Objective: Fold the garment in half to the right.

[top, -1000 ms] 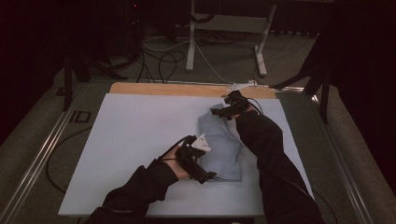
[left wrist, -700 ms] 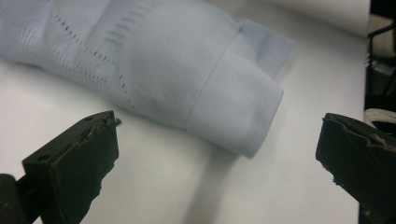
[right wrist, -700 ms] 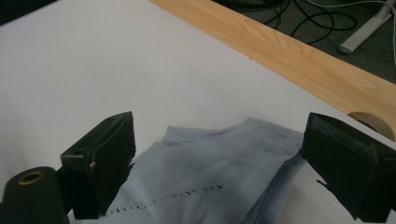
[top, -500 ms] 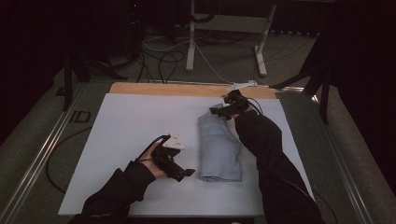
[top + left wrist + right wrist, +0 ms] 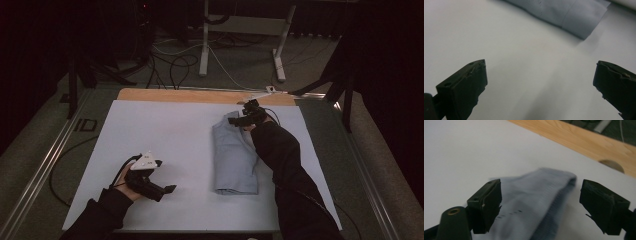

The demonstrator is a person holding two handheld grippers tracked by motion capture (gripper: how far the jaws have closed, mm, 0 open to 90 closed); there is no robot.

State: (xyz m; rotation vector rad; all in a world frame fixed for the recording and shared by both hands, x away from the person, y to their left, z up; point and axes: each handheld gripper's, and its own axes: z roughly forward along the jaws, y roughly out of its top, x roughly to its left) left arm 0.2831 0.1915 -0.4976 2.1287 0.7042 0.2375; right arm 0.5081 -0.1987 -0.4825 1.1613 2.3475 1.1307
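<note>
You have one folded light-blue cloth [image 5: 235, 157] lying on the white table [image 5: 165, 135], right of centre. Your two grippers are both empty with jaws spread wide: your left gripper [image 5: 162, 187] rests well apart from the cloth near the front edge, and your right gripper [image 5: 239, 120] sits at the cloth's far end.
</note>
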